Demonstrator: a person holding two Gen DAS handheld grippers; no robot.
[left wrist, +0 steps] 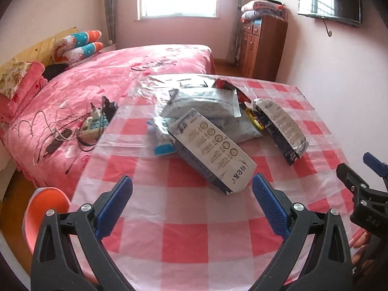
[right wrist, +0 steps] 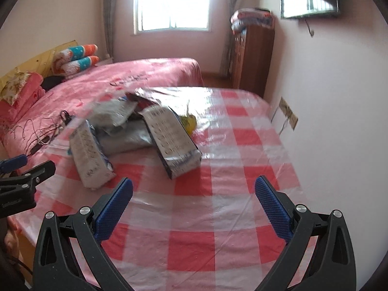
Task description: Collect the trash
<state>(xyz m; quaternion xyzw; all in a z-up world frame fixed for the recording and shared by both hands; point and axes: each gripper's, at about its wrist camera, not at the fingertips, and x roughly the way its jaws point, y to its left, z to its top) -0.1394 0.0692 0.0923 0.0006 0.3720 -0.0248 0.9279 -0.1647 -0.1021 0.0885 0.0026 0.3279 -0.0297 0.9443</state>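
A heap of empty wrappers lies mid-table on the red-checked tablecloth point(left wrist: 184, 240). Nearest in the left wrist view is a long grey printed pouch point(left wrist: 213, 150), its end just ahead of my left gripper point(left wrist: 192, 189), which is open and holds nothing. A second printed pouch point(left wrist: 281, 131) lies to the right, and a crumpled grey bag point(left wrist: 206, 101) sits behind. In the right wrist view the same two pouches point(right wrist: 91, 157) point(right wrist: 173, 140) lie ahead, with a yellow wrapper point(right wrist: 190, 122) behind them. My right gripper point(right wrist: 194, 189) is open and empty above the tablecloth point(right wrist: 191, 252).
An orange bin point(left wrist: 46, 208) stands at the table's left front edge. A pink bed point(left wrist: 116, 72) with a power strip and cables point(left wrist: 89, 126) lies left of the table. A wooden cabinet point(left wrist: 262, 48) stands against the far wall, and a wall point(right wrist: 339, 121) borders the table on the right.
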